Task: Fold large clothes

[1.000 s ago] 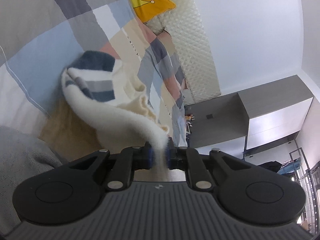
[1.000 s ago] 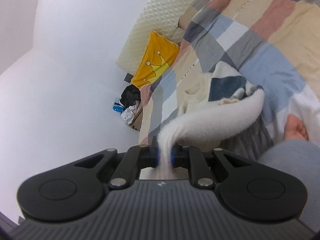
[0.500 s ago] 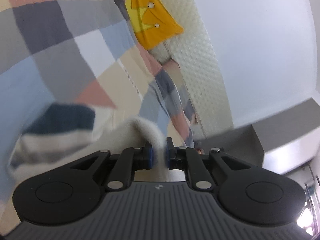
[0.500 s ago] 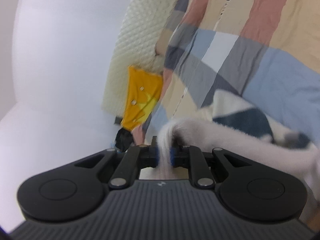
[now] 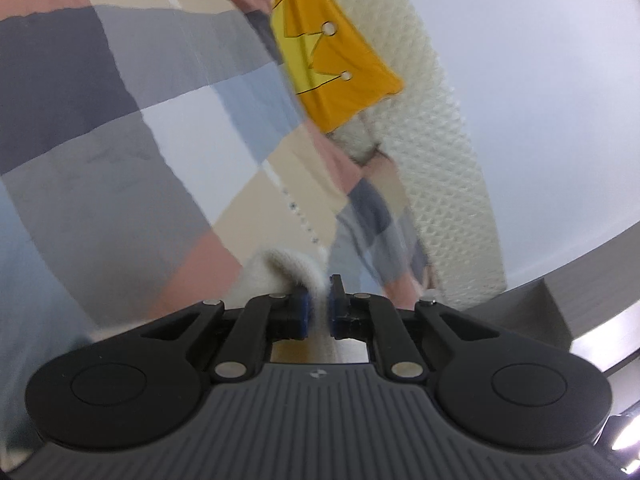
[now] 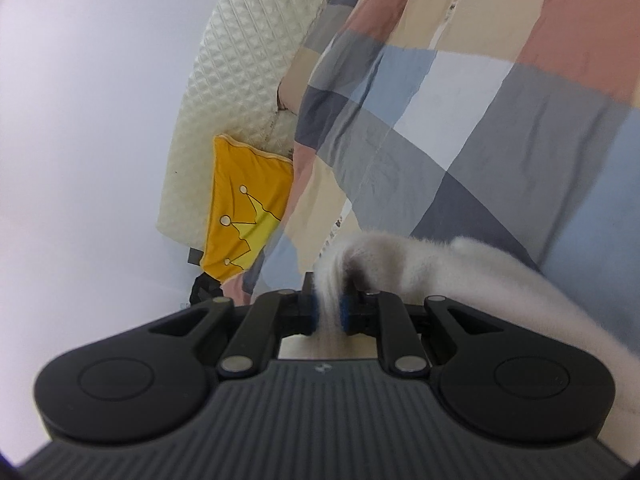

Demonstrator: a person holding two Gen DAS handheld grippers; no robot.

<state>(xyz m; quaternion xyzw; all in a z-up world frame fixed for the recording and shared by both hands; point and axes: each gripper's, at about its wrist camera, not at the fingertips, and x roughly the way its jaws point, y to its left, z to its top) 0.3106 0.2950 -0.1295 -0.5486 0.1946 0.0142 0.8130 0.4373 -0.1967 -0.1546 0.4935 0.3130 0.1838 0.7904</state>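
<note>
Left wrist view: left gripper, tipped slightly down, pinches the fluffy white garment over the patchwork bedspread. Right gripper likewise clamps the garment, which trails rightward.

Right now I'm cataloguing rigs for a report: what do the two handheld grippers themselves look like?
Both look alike. The left gripper and right gripper each have a dark grey ribbed body, two round black lobes, black linkage arms with silver pivot pins, blue pads on the fingertips and a small round emblem. No cables, sleeves or hands show.
</note>
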